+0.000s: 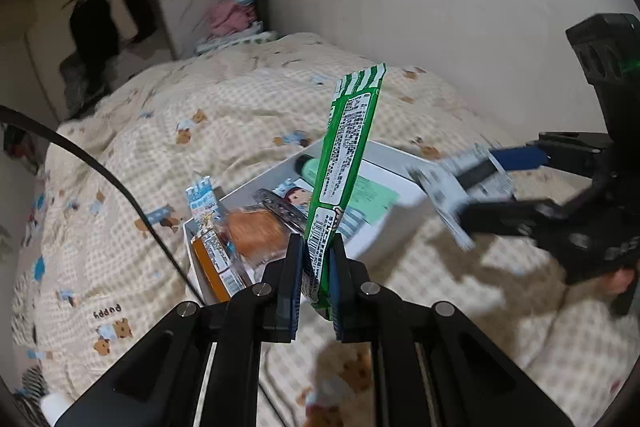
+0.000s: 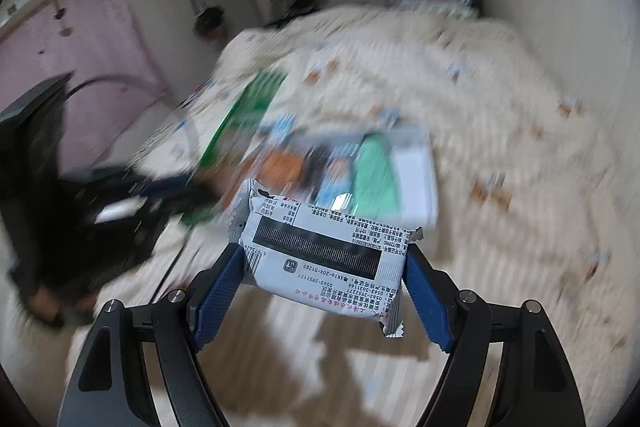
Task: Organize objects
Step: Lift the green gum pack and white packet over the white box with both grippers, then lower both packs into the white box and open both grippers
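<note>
My left gripper (image 1: 317, 259) is shut on a long green snack packet (image 1: 344, 155) and holds it upright above the near edge of a white box (image 1: 404, 203) on the bed. My right gripper (image 2: 326, 259) is shut on a white printed packet (image 2: 324, 255); it shows at the right of the left wrist view (image 1: 460, 195), held above the bed beside the box. The box (image 2: 416, 179) holds an orange packet (image 1: 256, 227), a mint-green packet (image 1: 370, 195) and other small packets. The right wrist view is motion-blurred.
The bed has a cream checked quilt with bear prints (image 1: 200, 131). A black cable (image 1: 120, 187) crosses the quilt at the left. A wall (image 1: 440, 7) runs along the bed's right side. Clothes are piled at the far end (image 1: 232, 15).
</note>
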`<state>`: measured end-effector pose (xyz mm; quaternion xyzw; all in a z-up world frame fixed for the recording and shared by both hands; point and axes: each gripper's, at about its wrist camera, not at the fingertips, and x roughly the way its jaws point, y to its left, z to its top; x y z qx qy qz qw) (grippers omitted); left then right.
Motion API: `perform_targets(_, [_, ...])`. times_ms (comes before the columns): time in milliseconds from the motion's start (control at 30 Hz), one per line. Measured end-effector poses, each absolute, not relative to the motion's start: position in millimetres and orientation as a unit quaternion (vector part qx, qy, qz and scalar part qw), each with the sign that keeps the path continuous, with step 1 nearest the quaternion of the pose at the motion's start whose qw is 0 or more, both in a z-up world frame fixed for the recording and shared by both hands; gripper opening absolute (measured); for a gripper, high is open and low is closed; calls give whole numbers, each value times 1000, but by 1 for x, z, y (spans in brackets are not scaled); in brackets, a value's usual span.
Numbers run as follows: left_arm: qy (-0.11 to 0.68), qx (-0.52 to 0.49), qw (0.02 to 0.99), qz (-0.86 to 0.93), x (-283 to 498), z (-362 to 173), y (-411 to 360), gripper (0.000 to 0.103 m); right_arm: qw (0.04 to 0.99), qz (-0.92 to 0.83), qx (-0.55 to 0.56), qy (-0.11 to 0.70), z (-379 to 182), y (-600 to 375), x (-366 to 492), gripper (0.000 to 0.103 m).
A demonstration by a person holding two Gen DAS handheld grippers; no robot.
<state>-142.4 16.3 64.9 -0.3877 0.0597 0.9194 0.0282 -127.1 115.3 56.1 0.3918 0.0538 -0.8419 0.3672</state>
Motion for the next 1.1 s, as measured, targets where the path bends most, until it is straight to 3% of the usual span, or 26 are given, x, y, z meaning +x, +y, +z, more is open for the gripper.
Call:
perform_targets(200, [13,-392,-11,920,-160,44,2,13,371,-863,333,74,49,77,-150,80])
perform_targets(500, [128,-402,-62,905,-167,14,22,13,332,-870,362,54,21,65,-176,80])
perform_targets(900, [131,-416,-67,898,-176,-2,15,14,322,-868,366,97,5,56,-177,80])
perform_targets(933, [134,-414,-68,898,-174,-2,16,18,322,-867,367,97,4,57,-177,80])
perform_targets(1000, [146,-410,-71,898,-169,0,19,35,322,-872,357,88,8,62,-175,84])
perform_targets(1067, [165,-399,-82,898,-164,2,23,72,330,-875,347,73,16,68,-173,84])
perform_targets(1100, [180,-385,-90,901,-159,5,26,78,335,-875,343,65,22,73,-171,84])
